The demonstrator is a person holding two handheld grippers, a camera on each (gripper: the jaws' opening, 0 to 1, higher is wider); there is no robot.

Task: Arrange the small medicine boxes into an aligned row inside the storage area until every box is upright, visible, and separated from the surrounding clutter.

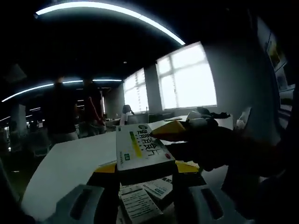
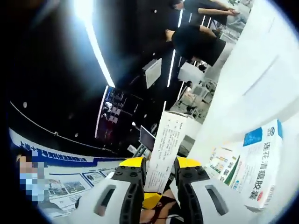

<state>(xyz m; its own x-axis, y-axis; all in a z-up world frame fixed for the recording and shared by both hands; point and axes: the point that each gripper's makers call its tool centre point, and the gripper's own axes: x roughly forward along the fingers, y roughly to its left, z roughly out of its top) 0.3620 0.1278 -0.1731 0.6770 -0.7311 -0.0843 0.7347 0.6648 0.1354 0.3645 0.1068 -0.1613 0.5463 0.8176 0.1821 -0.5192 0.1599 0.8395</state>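
Observation:
A white medicine box with a green and yellow label (image 1: 141,150) sits between the jaws of my left gripper (image 1: 145,168), which is shut on it above the table. My right gripper (image 1: 172,131) reaches in from the right, and its yellow tip meets the far right end of that box. In the right gripper view, my right gripper (image 2: 160,163) is shut on a narrow white printed box (image 2: 164,142); I cannot tell whether it is the same box. More small boxes (image 1: 142,201) lie flat below the left jaws. A blue and white box (image 2: 262,167) and a green and white one (image 2: 223,163) lie on the table.
The white table (image 1: 70,161) stretches away to the left and ahead. People (image 1: 61,112) stand beyond its far side, in front of bright windows (image 1: 187,77). In the right gripper view the table (image 2: 261,79) runs up the right side, with more people (image 2: 198,42) at the top.

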